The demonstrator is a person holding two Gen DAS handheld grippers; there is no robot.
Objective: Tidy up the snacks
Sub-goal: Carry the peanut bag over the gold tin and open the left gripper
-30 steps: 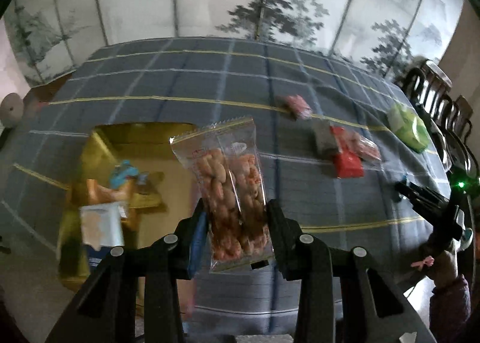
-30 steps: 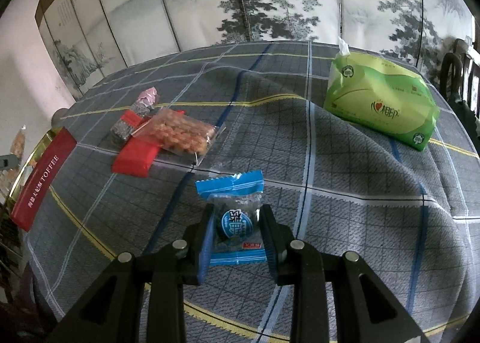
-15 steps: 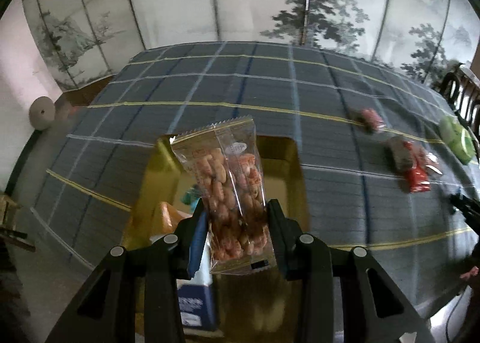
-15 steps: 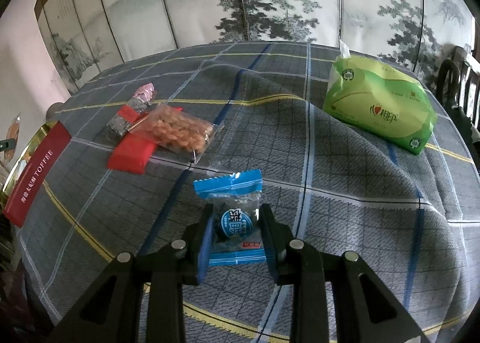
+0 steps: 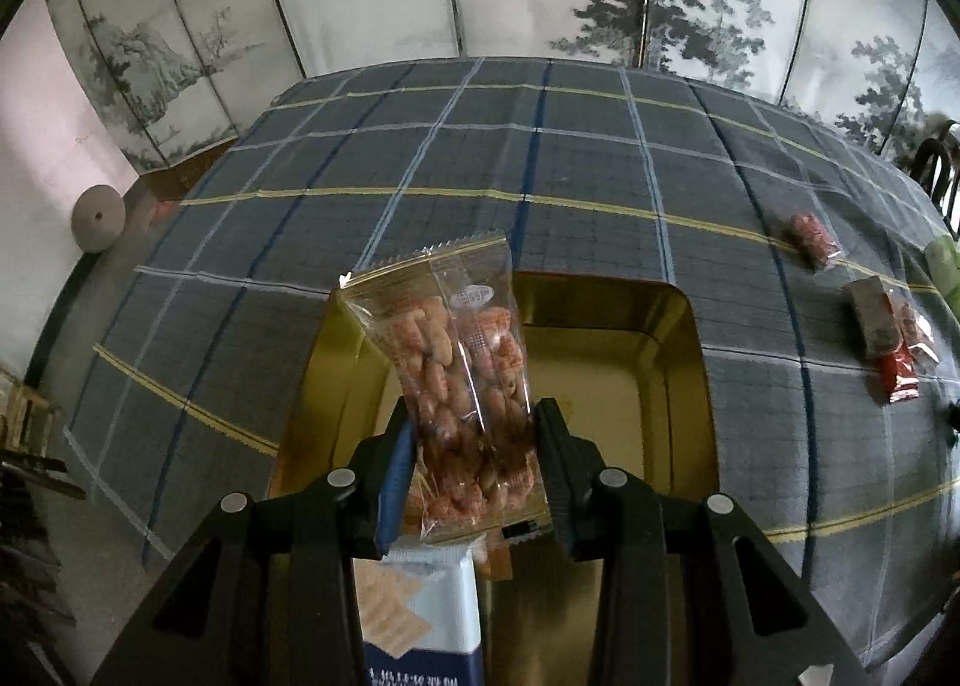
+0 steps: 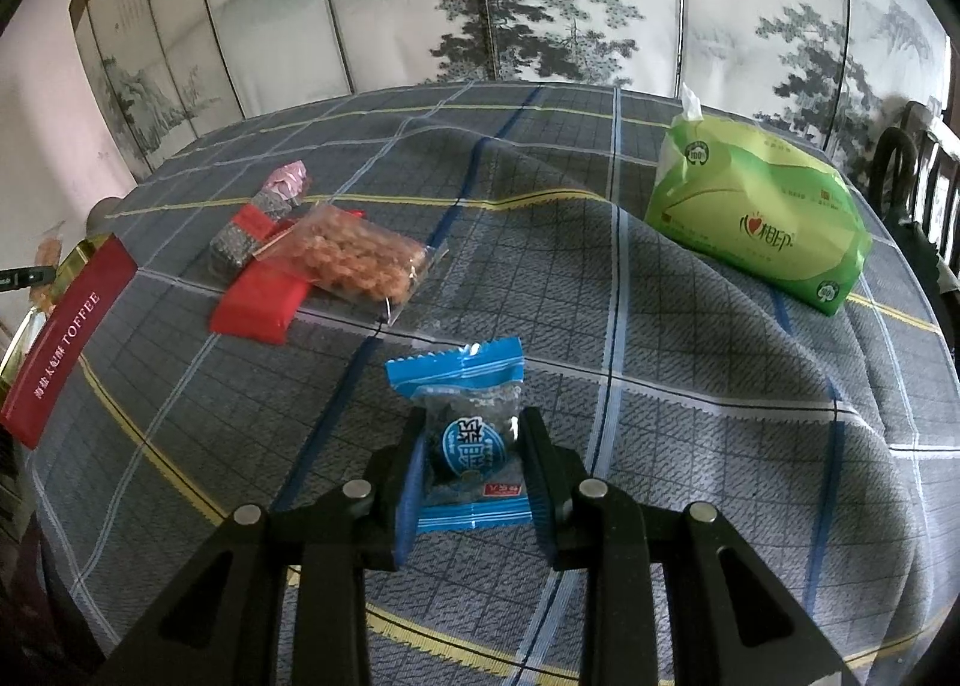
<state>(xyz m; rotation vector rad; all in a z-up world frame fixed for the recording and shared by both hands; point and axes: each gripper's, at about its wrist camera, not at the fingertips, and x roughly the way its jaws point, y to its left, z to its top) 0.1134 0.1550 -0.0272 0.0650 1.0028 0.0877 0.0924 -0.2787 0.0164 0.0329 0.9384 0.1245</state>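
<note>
**Inspector A:** What did the left gripper have?

**Inspector B:** Its jaws were narrowed onto a clear packet of peanuts, pads pressed against both sides of the lower half. The packet stood nearly upright, top seal leaning slightly left, held above the open gold tin. The tin sat on the checked tablecloth, near the left side of the table.

**Inspector A:** Contents of the tin?

**Inspector B:** Partly hidden. A blue-and-white cracker box showed below the jaws, cut off by the lower edge of the frame. Something orange lay beside it, too obscured to name.

**Inspector A:** And the right gripper?

**Inspector B:** Closed tight on a blue-wrapped candy, pads against both sides. Whether the wrapper touched the cloth, I could not tell.

**Inspector A:** What remained loose on the table?

**Inspector B:** From the right wrist view, a second peanut packet lay across a red packet, with a dark grey bar and a small pink sweet just beyond. A green tissue pack lay far right, well apart. The red tin lid marked TOFFEE leaned at the left edge, its lower end cut off.

**Inspector A:** Anything unclear?

**Inspector B:** The dark chair at far right was only partly in frame.
</note>
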